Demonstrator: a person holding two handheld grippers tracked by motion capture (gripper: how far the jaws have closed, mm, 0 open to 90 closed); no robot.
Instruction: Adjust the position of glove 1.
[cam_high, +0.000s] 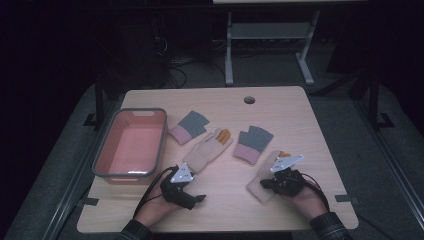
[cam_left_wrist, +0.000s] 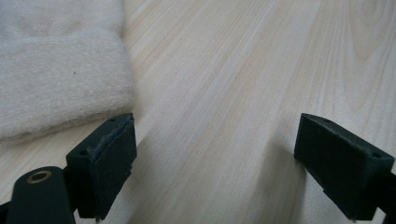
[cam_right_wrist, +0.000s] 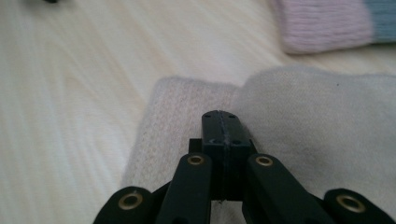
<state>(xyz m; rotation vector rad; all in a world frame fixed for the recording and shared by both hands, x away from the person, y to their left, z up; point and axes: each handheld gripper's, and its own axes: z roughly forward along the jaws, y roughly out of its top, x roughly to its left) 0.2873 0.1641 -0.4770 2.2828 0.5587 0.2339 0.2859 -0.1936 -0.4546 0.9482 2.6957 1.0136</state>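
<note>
While the right gripper (cam_right_wrist: 221, 126) sits pressed together over its cream glove's (cam_right_wrist: 317, 126) cuff, the left gripper (cam_left_wrist: 210, 154) is spread, its own glove (cam_left_wrist: 56, 70) just beyond the left fingertip.

Table lit, surroundings dark; gripper views softly blurred.

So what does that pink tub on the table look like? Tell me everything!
The pink tub is a rectangular bin that looks like plastic, salmon pink inside, with a grey rim running round its top and rounded corners. It is open, upright and holds nothing. It sits flat on the left part of the wooden table, near that edge. A grey and pink mitten lies just right of it, apart from it. Nothing touches the tub but the table.
</note>
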